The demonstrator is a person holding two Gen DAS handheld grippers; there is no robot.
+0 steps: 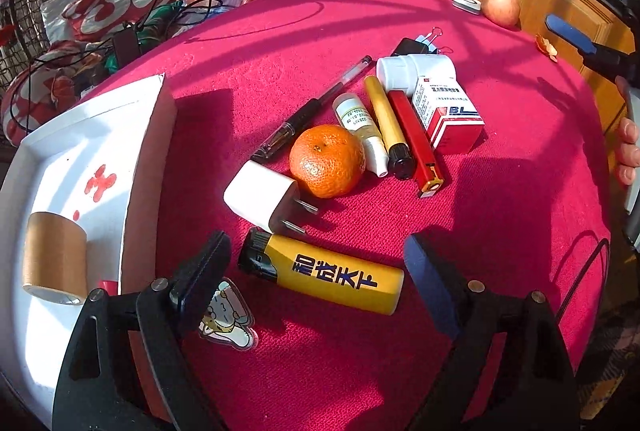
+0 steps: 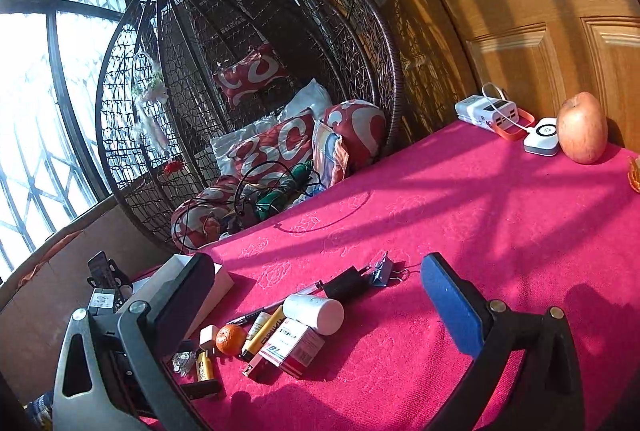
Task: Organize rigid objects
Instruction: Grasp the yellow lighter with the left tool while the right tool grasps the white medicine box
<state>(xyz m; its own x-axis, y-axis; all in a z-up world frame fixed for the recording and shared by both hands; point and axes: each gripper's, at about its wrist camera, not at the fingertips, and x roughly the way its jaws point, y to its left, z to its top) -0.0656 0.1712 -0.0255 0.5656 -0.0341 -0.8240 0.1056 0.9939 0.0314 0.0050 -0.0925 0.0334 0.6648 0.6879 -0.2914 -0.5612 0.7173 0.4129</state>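
Nearest my left camera, low centre: the fat yellow plastic lighter with a black cap lies on the magenta tablecloth, straddled by my left gripper, fingers spread wide and touching nothing. At lower left, the white cardboard box holds only a brown tape roll, so I judge sorting barely started. Mid-frame, a cluster remains loose: white plug charger, orange tangerine, black pen, small vial, red lighter, red-white medicine carton, white bottle. My right gripper hovers, fingers spread, empty; the same pile lies at its view's lower centre.
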